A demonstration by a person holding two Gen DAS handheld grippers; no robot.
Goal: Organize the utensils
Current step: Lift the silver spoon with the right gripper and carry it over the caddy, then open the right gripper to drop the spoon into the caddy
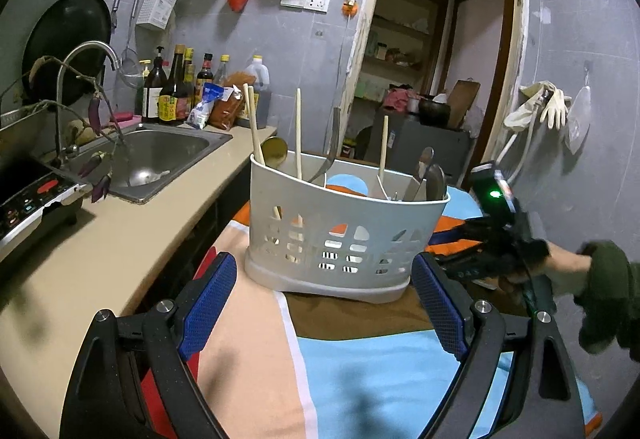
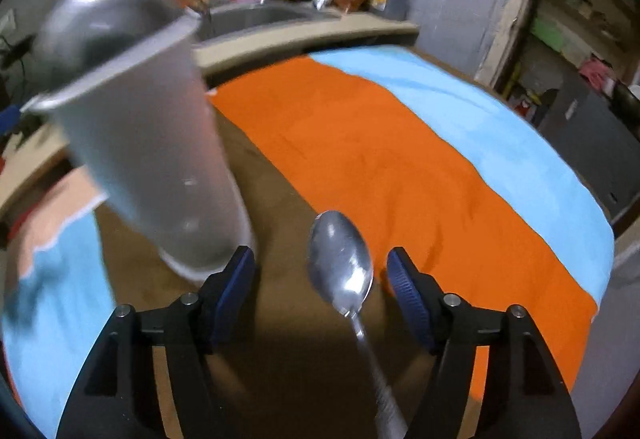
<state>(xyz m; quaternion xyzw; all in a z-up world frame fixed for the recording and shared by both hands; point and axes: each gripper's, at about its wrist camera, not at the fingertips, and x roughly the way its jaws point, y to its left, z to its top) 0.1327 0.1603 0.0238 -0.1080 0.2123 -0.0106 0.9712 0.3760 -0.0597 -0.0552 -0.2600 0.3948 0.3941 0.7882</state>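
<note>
Both pairs of fingers stand open: right gripper [image 2: 321,271] straddles a spoon [image 2: 341,267] on the cloth [image 2: 400,159] without touching it; left gripper [image 1: 324,299] is empty. Spoon looks stiff, light, slick; best pinched at the neck. Basket [image 1: 340,235] beside it already holds chopsticks [image 1: 253,127] and other spoons.

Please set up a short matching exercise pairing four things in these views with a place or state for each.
Things:
1. spoon
2. utensil caddy
3. chopsticks
4. left gripper

Places or states:
A. open, in front of the caddy
B. standing upright in the caddy's left compartment
C. lying on the brown cloth stripe between the right gripper's open fingers
D. standing on the striped cloth beside the counter

Pairs: 1-C, 2-D, 3-B, 4-A
</note>
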